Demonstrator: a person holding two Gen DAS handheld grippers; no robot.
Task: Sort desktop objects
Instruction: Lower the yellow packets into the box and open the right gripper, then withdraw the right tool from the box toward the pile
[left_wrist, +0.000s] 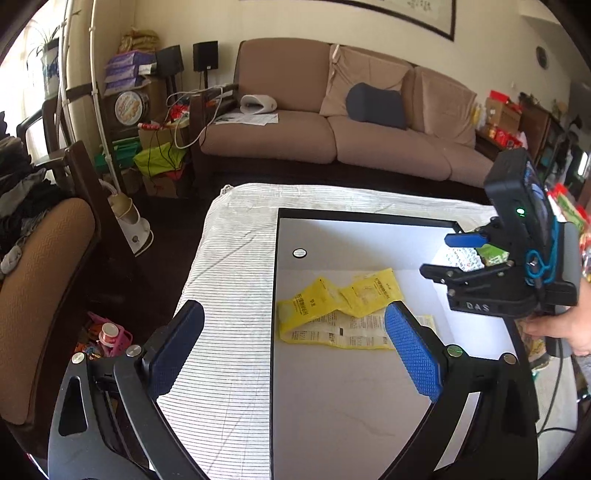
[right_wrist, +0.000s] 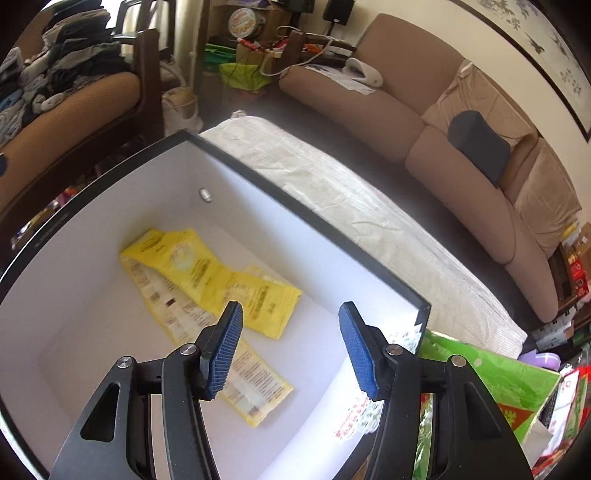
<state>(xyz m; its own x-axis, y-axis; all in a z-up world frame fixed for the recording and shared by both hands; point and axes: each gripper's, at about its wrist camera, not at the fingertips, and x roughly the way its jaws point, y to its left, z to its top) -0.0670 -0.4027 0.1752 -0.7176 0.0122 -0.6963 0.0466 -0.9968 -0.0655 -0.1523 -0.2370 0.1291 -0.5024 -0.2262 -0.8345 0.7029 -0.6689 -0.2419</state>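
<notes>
A black-rimmed box with a white inside stands on a striped cloth. Yellow sachet strips lie flat on its floor. My left gripper is open and empty, its jaws straddling the box's left wall near the front. My right gripper is open and empty, held over the box's right side; it shows in the left wrist view at the box's far right corner. A white printed packet lies under its right finger by the box wall.
Green and red snack packets are piled right of the box. The striped cloth covers the table left of and behind the box. A brown sofa stands beyond, a chair at the left.
</notes>
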